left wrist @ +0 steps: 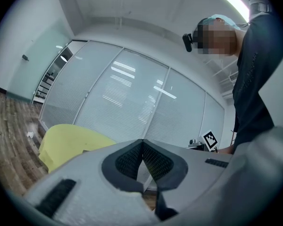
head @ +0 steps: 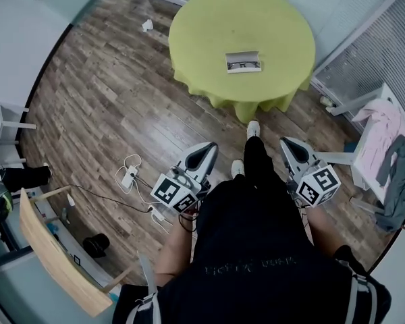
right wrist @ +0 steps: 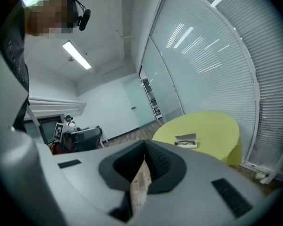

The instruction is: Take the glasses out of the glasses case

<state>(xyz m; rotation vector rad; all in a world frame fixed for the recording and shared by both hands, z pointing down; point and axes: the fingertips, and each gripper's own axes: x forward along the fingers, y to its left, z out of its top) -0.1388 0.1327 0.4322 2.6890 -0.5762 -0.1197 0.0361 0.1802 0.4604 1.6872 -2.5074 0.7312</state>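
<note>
An open white glasses case (head: 244, 61) with dark-framed glasses in it lies on the round table with a yellow-green cloth (head: 209, 25), well ahead of me. The case also shows in the right gripper view (right wrist: 186, 140), small and far off. My left gripper (head: 204, 155) and right gripper (head: 288, 147) hang low by the person's legs, over the wooden floor and short of the table. Both are shut with nothing between the jaws; the tips meet in the left gripper view (left wrist: 142, 142) and in the right gripper view (right wrist: 145, 145).
A power strip with white cables (head: 129, 177) lies on the floor at my left. A white rack with hanging clothes (head: 386, 147) stands at the right, a wooden board (head: 54, 255) at the lower left. Glass walls with blinds (head: 385, 39) run behind the table.
</note>
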